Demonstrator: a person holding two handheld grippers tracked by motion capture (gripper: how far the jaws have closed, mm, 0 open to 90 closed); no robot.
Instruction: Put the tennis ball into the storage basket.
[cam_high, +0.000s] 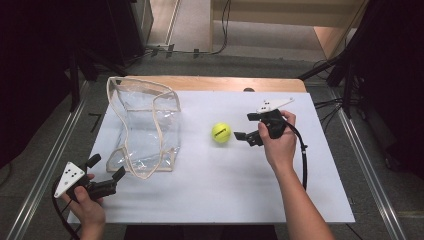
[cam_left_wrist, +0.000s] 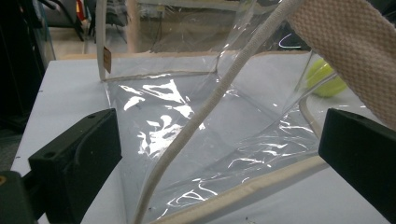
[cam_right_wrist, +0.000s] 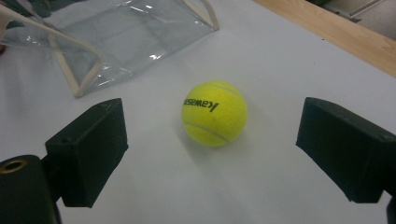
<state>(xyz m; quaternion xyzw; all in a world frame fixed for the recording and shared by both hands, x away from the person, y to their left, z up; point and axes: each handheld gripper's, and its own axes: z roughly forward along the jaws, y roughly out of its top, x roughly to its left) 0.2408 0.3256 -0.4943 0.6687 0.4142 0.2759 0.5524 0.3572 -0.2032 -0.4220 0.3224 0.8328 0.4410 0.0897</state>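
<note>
here both jaws gape empty: right gripper beside the ball, left gripper at the bag's trim.

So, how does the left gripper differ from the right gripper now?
The left gripper faces the clear bag, at the table's near left corner; the right gripper faces the tennis ball, farther up the table. Both are open and hold nothing.

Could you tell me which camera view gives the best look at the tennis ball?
The right gripper view: the tennis ball sits whole and close between the open jaws, its printed lettering readable. The high view shows it small on the white table. The left gripper view catches a sliver of it behind the clear bag.
</note>
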